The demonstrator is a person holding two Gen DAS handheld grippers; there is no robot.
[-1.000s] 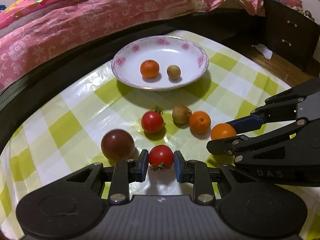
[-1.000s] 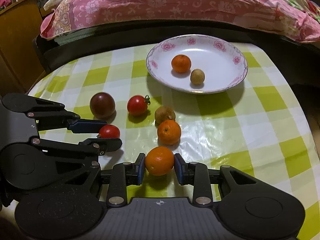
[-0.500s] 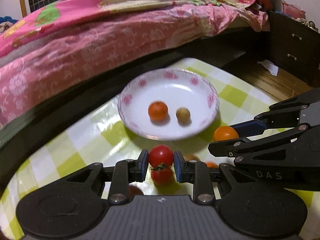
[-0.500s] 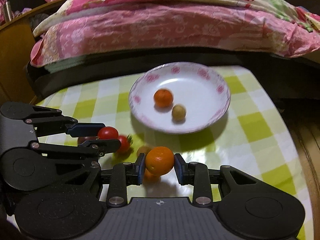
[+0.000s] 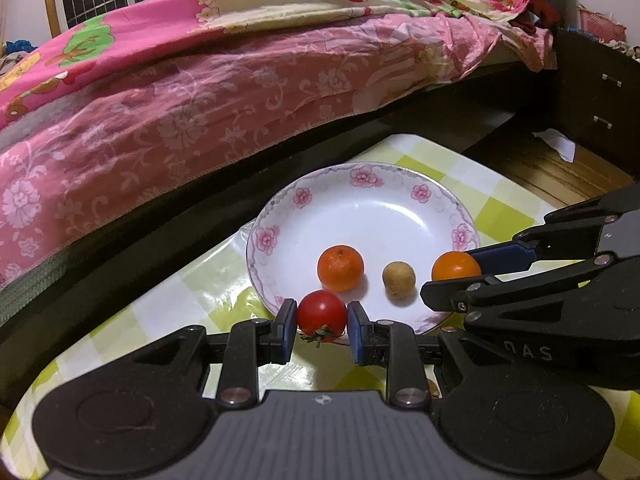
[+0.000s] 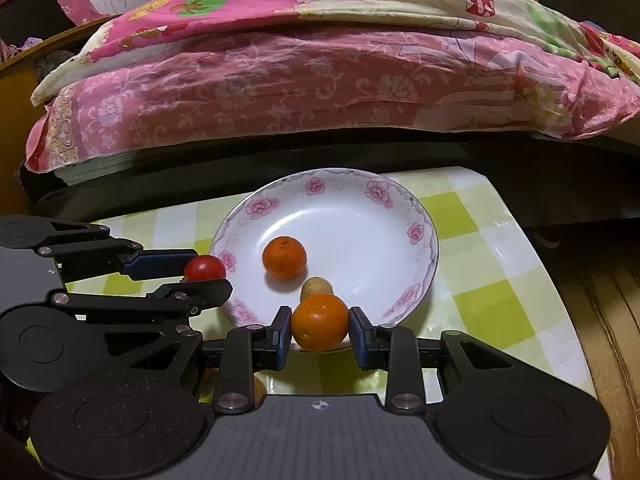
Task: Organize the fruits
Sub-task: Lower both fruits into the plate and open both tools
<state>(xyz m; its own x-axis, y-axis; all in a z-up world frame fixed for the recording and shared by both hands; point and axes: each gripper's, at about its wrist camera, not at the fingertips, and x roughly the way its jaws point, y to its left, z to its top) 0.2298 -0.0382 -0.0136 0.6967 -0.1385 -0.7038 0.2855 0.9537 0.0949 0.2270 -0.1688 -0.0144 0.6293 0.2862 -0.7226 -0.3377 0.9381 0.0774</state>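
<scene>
A big bed (image 5: 240,92) with a pink flowered blanket (image 6: 320,80) fills the far side, at 12 o'clock from the plate. Its dark frame runs right along the far edge of the counter (image 6: 480,264), so there is little room behind the plate. A dark drawer cabinet (image 5: 592,96) stands at 2 o'clock in the left view, with wood floor (image 5: 560,168) in front of it.

The white plate (image 6: 360,208) with pink flowers on its rim sits on the counter's yellow and white checked cloth. In it lie a small orange (image 6: 284,258) and, at 4 o'clock from that, a little brown fruit (image 6: 314,286). They lie near each other but not touching.

The left tongs (image 5: 322,320) are shut tight on a red tomato (image 5: 322,312), with its green stem hanging down. The tomato hangs over the near rim of the plate, at 7 o'clock from the small orange.

The right tongs (image 6: 320,328) squeeze a second orange (image 6: 320,322) between their blue pads. It hangs over the near rim too, just in front of the brown fruit, and hides part of it.

The two tongs are side by side, near each other. The far half of the plate is bare. At 3 o'clock from the plate there is open cloth up to the counter's edge.
</scene>
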